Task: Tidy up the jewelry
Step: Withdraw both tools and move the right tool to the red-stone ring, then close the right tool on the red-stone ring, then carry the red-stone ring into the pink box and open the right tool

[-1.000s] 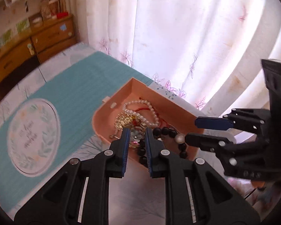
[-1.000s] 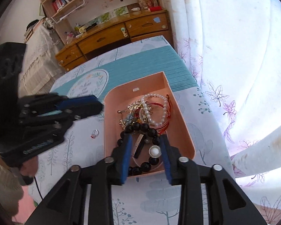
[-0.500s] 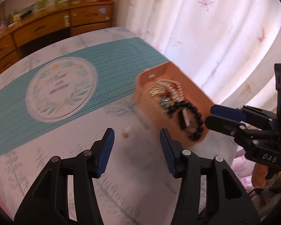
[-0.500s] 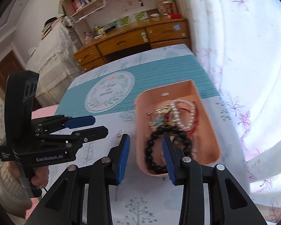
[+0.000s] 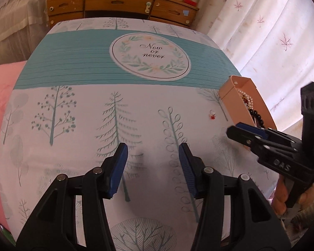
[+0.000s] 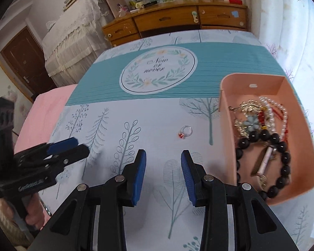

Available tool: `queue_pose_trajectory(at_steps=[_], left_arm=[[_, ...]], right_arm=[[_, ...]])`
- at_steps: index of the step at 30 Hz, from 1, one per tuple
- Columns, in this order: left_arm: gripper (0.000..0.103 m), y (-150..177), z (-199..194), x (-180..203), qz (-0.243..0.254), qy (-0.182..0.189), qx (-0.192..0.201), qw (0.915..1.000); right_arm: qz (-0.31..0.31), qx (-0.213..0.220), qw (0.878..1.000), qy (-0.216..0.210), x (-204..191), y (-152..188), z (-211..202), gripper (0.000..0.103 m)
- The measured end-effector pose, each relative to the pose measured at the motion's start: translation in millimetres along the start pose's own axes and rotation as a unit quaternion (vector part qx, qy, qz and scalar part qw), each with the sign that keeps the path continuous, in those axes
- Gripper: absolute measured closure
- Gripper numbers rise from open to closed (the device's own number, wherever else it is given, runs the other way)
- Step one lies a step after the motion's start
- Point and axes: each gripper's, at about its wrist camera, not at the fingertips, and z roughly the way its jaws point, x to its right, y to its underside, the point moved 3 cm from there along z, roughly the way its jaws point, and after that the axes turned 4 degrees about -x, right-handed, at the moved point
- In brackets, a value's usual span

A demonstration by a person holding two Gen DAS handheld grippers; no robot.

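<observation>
Both tools hung spread and empty; we had left the ring, ahead of the right tool, outside the pink tray.

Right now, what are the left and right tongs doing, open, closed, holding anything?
Left tongs: open, holding nothing.
Right tongs: open, holding nothing.

Our left gripper angled downward, jaws apart, nothing between. Our right gripper likewise parted, empty, angled downward.
</observation>
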Motion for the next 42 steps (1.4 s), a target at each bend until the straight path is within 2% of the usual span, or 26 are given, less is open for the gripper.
queue_pose_trajectory(at_steps=[4,6,9,17,25,28,29,37,42], left_arm=[[0.055,6.4,0.9,-4.1,0.002,0.001,0.001,1.0],[0.055,4.7,3.2,-2.8,0.0,0.004,0.002,1.0],[0.055,3.1,5.0,-2.4,0.0,0.009,0.004,0.9999],[0.055,3.2,7.7,-8.2,-0.01,0.016,0.003,0.9998],[0.056,5.5,9.5,-7.1,-0.008,0.021,-0.003,0.9997],[0.055,5.0,10.6,-5.0,-0.006,0.019,-0.005,0.9998],[0.055,4.8,10.7,-4.2,-0.006,0.02,-0.005,0.9998],[0.055,3.6,5.2,8.3,0.012,0.006,0.0,0.9999],[0.055,3.9,-1.3,20.6,0.029,0.0,0.002,0.9996]], right_arm=[[0.017,-0.01,0.999,0.031,3.3,-5.4,28.4,0.067],[0.029,-0.015,0.999,0.035,9.4,-9.5,40.0,0.071],[0.027,-0.017,0.998,0.051,8.2,-10.4,52.4,0.072],[0.02,0.0,0.997,0.081,8.9,-25.9,64.8,0.075],[-0.002,0.016,0.995,0.103,5.9,-29.9,67.8,0.084],[-0.014,0.021,0.993,0.115,5.5,-26.9,66.5,0.091],[-0.014,0.023,0.993,0.115,6.2,-26.2,65.9,0.095],[-0.01,0.018,0.996,0.087,6.6,-16.2,58.4,0.095],[-0.013,0.023,0.998,0.059,-0.1,-7.0,34.2,0.095]])
